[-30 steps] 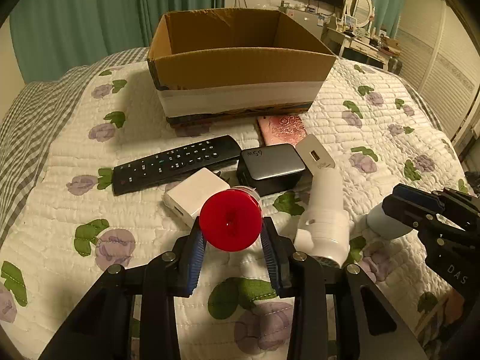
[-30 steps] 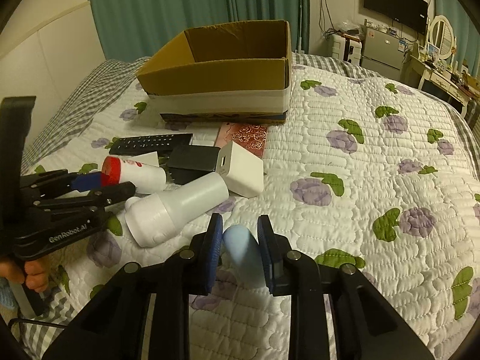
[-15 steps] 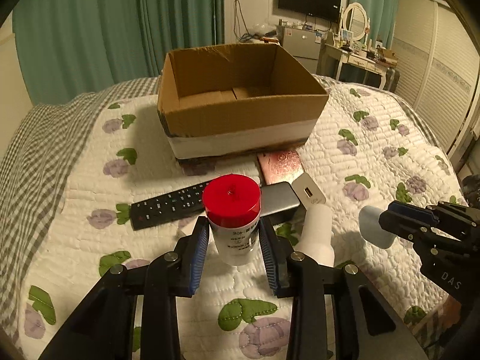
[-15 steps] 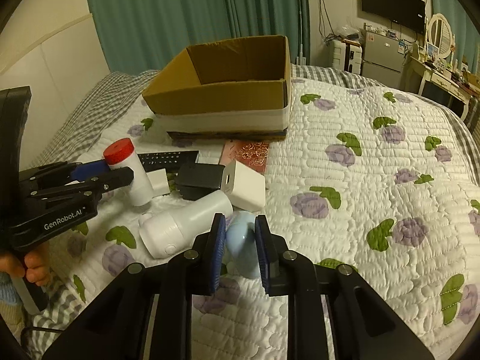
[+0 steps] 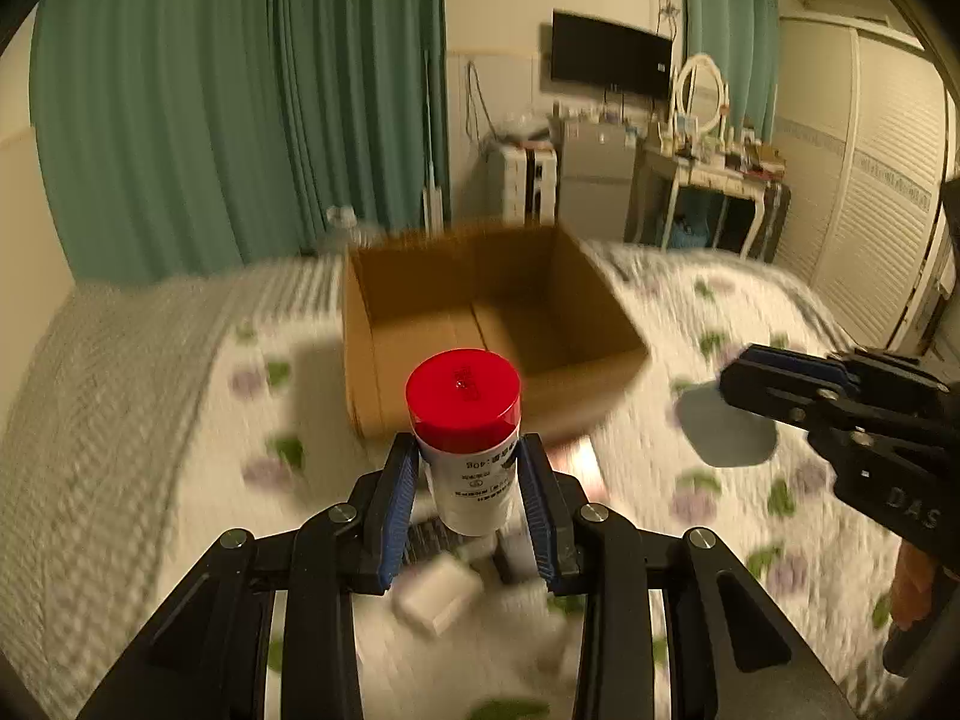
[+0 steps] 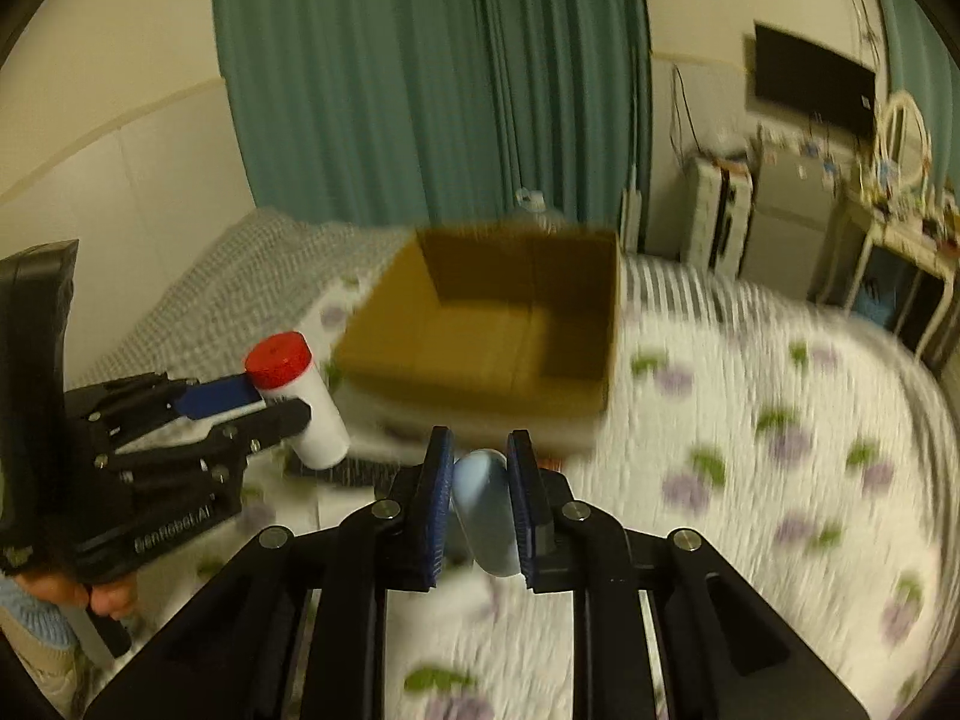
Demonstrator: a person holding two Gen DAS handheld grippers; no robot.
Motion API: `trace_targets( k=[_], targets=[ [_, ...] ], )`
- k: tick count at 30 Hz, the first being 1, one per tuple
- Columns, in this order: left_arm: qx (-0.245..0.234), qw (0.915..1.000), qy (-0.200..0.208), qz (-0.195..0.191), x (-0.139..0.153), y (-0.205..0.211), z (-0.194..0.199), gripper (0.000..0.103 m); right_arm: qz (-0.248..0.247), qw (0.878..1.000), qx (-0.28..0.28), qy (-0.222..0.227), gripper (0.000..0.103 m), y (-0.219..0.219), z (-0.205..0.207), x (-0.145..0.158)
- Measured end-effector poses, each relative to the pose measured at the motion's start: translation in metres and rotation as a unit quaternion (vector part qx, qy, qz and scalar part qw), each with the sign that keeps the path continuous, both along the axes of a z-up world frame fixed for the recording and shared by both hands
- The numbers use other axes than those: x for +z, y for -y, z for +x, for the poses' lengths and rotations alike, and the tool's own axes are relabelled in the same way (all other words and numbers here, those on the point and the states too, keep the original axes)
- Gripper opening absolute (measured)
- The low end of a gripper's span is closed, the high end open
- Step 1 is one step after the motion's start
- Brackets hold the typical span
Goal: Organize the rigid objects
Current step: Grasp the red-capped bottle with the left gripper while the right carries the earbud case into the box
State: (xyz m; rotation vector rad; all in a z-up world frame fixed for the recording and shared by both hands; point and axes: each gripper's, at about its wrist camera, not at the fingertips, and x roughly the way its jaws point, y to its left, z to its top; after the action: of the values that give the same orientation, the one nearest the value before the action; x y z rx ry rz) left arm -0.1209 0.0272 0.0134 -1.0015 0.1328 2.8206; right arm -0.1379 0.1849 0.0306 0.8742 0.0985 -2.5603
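Note:
My left gripper (image 5: 471,480) is shut on a white bottle with a red cap (image 5: 465,438), held upright in the air before the open cardboard box (image 5: 486,324). It also shows in the right wrist view (image 6: 297,396). My right gripper (image 6: 480,498) is shut on a pale blue rounded object (image 6: 486,510), lifted above the quilt; it shows at the right of the left wrist view (image 5: 729,429). The box (image 6: 492,330) looks empty inside. Both views are motion-blurred.
A floral quilted bed (image 6: 750,450) lies under everything. Blurred items lie below the left gripper, among them a white block (image 5: 438,594). Green curtains (image 5: 240,120), a TV (image 5: 612,57) and a dresser stand behind the bed.
Both grippers have risen and moved forward toward the box with their objects. The bottle went from tilted on the quilt to upright in the air. The blue object left the quilt.

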Motion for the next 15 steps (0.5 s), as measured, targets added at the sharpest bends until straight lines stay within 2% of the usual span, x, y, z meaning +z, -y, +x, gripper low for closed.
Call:
trace_targets(
  k=[4,7,11,15],
  targets=[
    [-0.005,0.9998,-0.022,0.002,0.03,-0.003,-0.038,0.034,-0.002,1.0,0.007,-0.012,0.018,0.012,-0.049,0.021],
    [-0.002,0.9998,-0.02,-0.009,0.031,-0.005,-0.074,0.034,-0.005,1.0,0.01,0.0,0.018,0.018,-0.087,0.017],
    [0.001,0.9998,0.007,-0.018,0.005,-0.007,-0.119,0.034,-0.012,0.999,0.007,0.034,0.018,0.023,-0.132,-0.011],
    [0.005,0.9984,0.047,-0.031,-0.038,-0.007,-0.155,0.034,-0.011,0.997,0.0,0.071,0.017,0.021,-0.168,-0.05]
  ],
)
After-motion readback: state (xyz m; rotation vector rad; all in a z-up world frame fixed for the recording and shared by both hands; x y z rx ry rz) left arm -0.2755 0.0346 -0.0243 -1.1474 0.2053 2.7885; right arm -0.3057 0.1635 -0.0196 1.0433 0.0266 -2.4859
